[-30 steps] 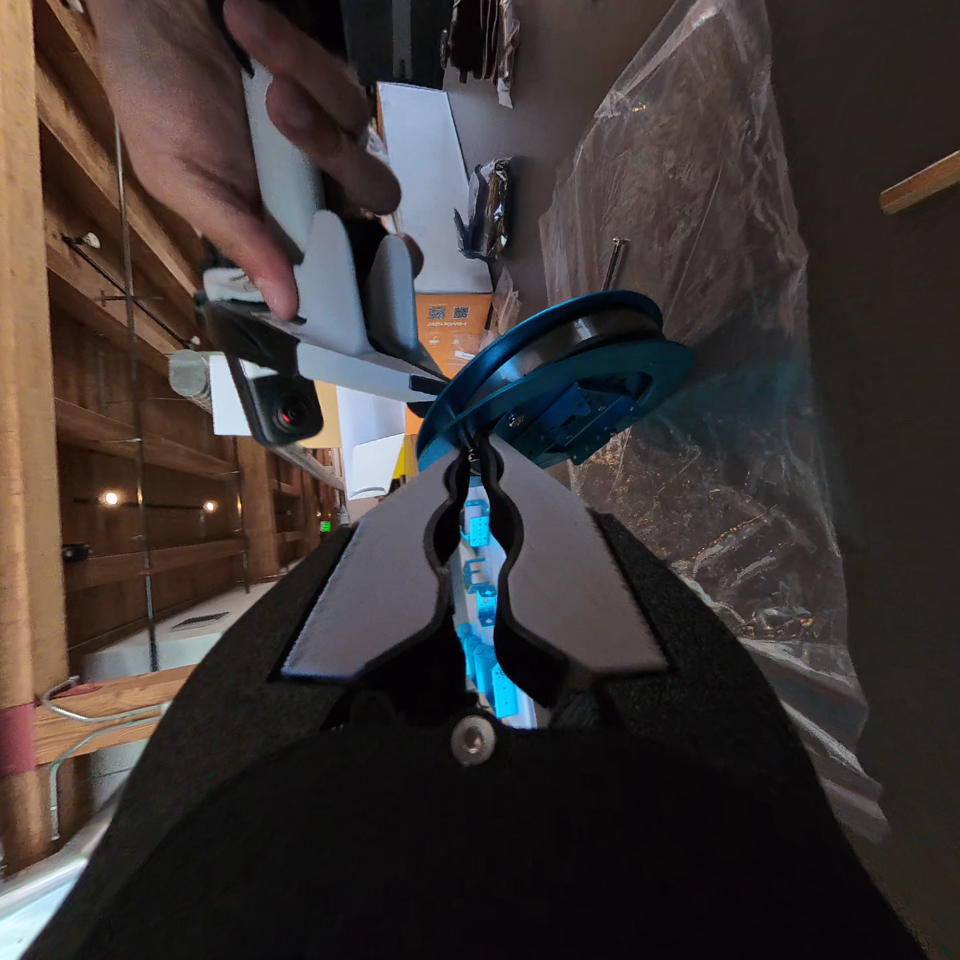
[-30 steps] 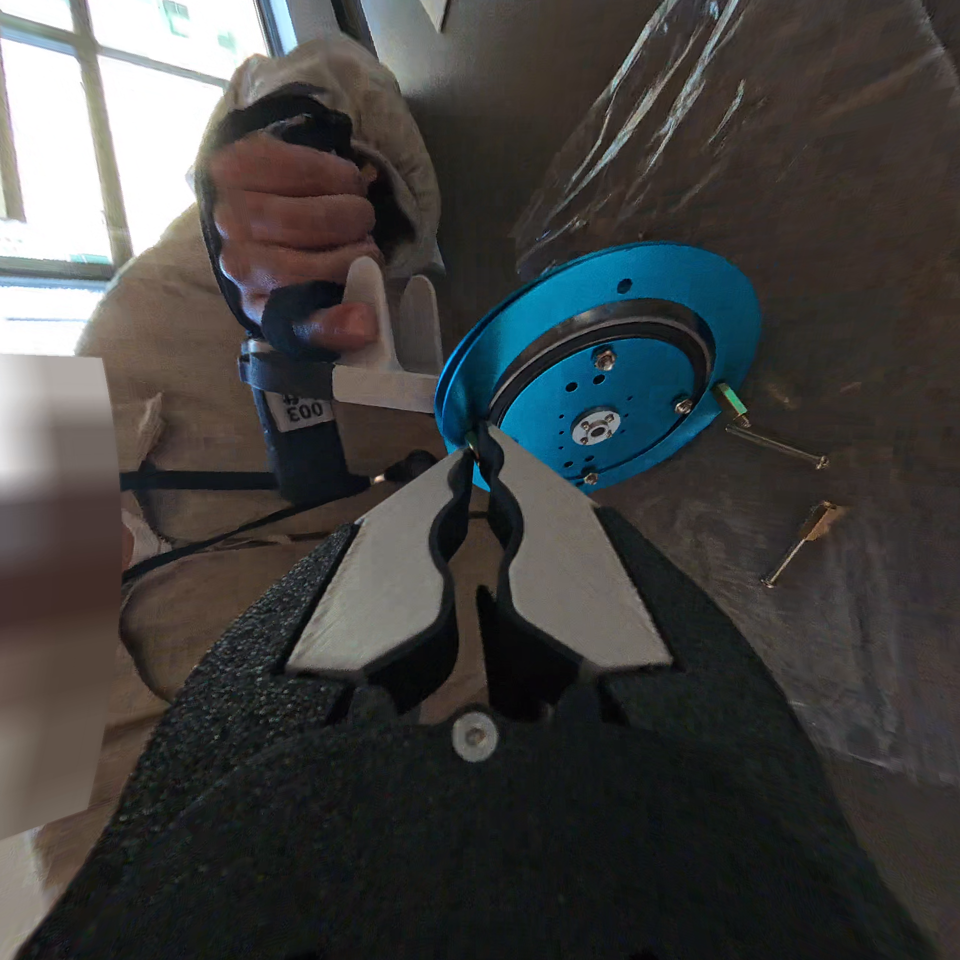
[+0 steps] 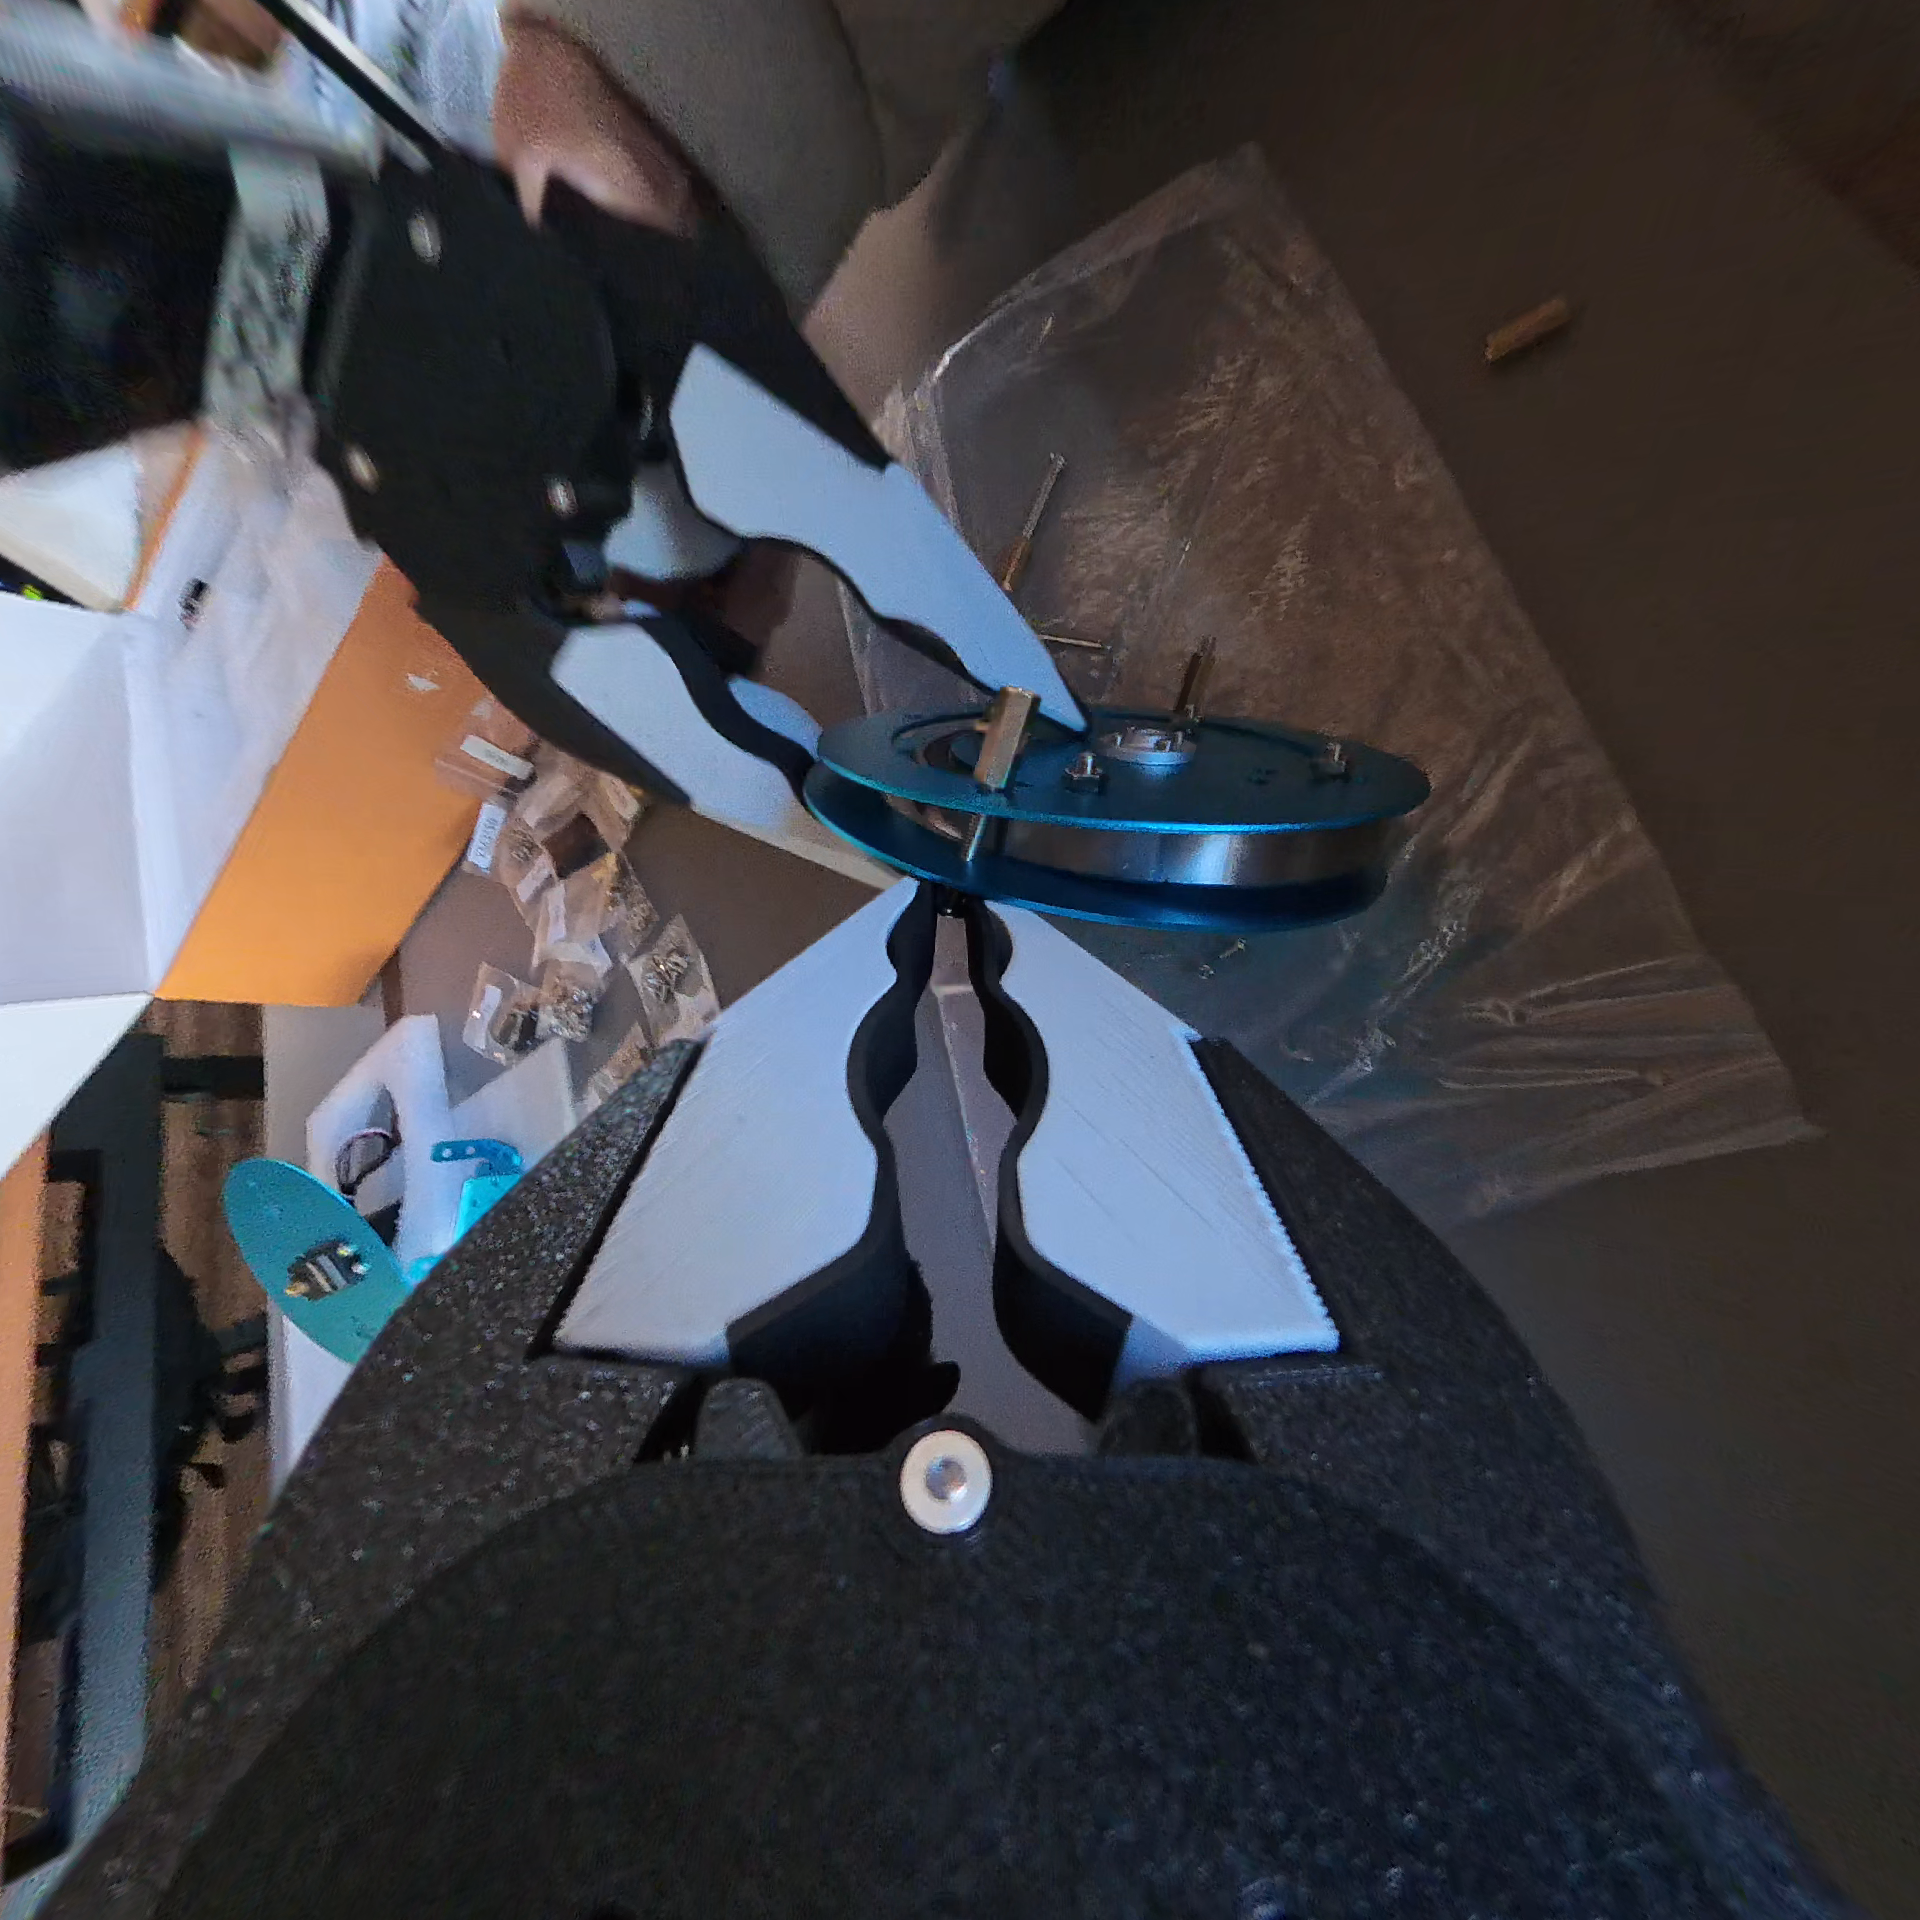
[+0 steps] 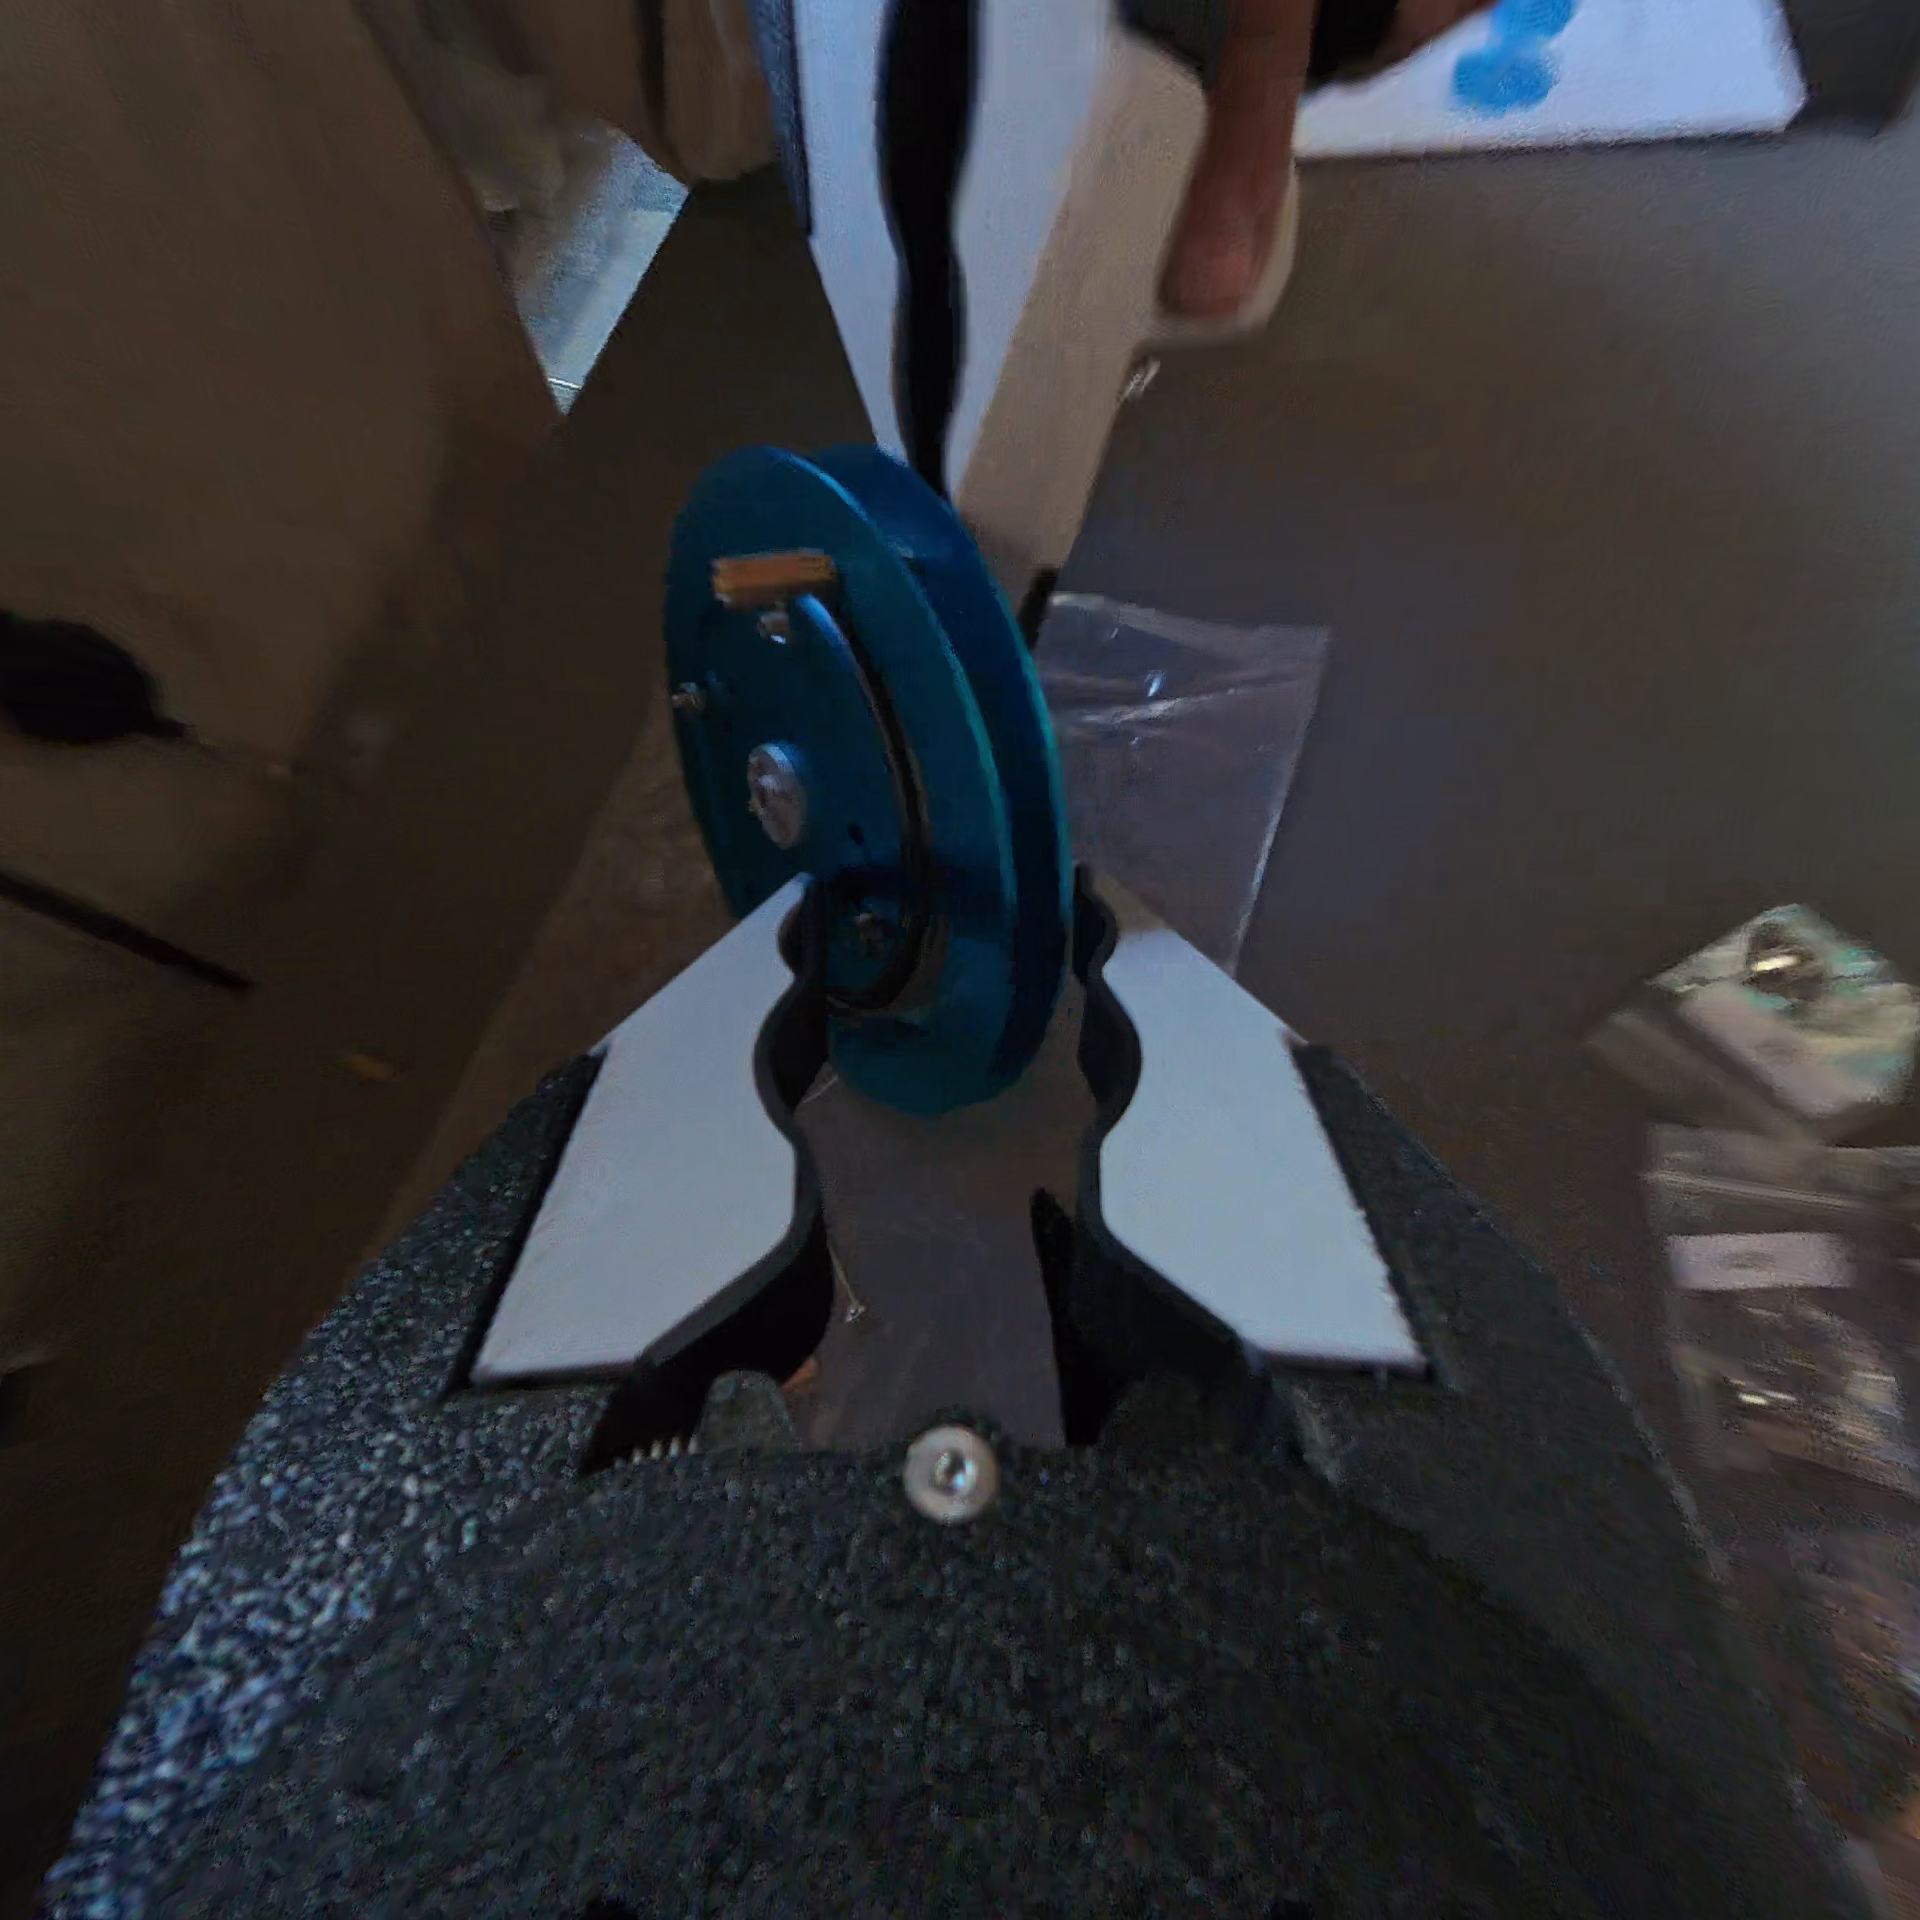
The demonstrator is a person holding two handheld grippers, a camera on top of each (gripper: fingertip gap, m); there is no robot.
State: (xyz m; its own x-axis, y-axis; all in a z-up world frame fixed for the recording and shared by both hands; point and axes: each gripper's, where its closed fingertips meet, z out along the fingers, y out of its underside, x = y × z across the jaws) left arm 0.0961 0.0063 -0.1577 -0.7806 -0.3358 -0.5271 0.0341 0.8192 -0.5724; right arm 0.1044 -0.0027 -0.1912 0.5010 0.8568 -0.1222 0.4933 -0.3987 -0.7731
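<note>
A blue wheel [image 3: 1117,805] made of two blue discs with a silver ring between them is held in the air by both grippers. My left gripper [image 3: 951,902] is shut on the near rim of its lower disc. My right gripper [image 4: 943,894] straddles the wheel's [image 4: 831,727] whole thickness, one pad against each face. Its fingers [image 3: 862,540] come in from the upper left in the left wrist view. A brass standoff [image 3: 1003,743] stands on the top disc, also seen in the right wrist view [image 4: 774,577]. The left gripper's fingers [image 4: 1039,395] show behind the wheel.
A clear plastic bag [image 3: 1403,582] lies on the dark table below, with loose screws on it. A loose brass standoff [image 3: 1527,327] lies farther off. An orange and white box [image 3: 312,810], small hardware bags [image 3: 582,935] and a blue plate [image 3: 312,1273] sit at left. My left and right fingertips are right by each other.
My right gripper has let go of the rim it pinched and now spans both discs. The wheel has turned from tilted to edge-on and level in the left wrist view.
</note>
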